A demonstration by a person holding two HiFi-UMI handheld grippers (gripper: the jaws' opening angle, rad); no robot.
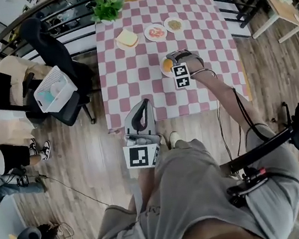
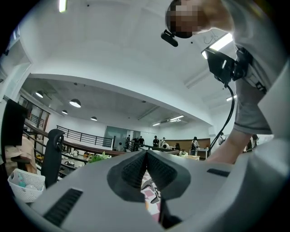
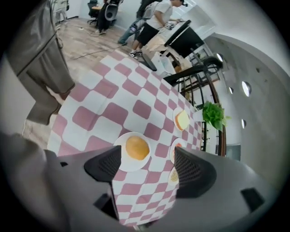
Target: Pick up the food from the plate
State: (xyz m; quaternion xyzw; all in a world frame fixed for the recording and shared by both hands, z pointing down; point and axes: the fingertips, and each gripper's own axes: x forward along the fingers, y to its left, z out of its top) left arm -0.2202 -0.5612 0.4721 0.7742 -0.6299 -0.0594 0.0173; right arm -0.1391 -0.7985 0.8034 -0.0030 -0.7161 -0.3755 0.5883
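A round orange bun [image 3: 137, 147] lies on a small white plate [image 3: 121, 161] on the pink-and-white checked table [image 1: 132, 79]. My right gripper [image 3: 147, 165] hovers over it, open, and the plate shows between the two dark pads [image 3: 106, 165]. From the head view the right gripper [image 1: 175, 59] covers most of that plate [image 1: 166, 67]. The left gripper [image 1: 145, 105] is held at the table's near edge, away from the food. Its jaws [image 2: 146, 161] are shut with nothing in them and point out across the room.
Further back stand a plate with a bread slice [image 1: 127, 38], a plate with tomato [image 1: 155, 32] and a third plate [image 1: 174, 24]. A green plant [image 1: 106, 7] sits at the far edge. A black chair [image 1: 53, 52] and a white basket [image 1: 55, 90] are left of the table.
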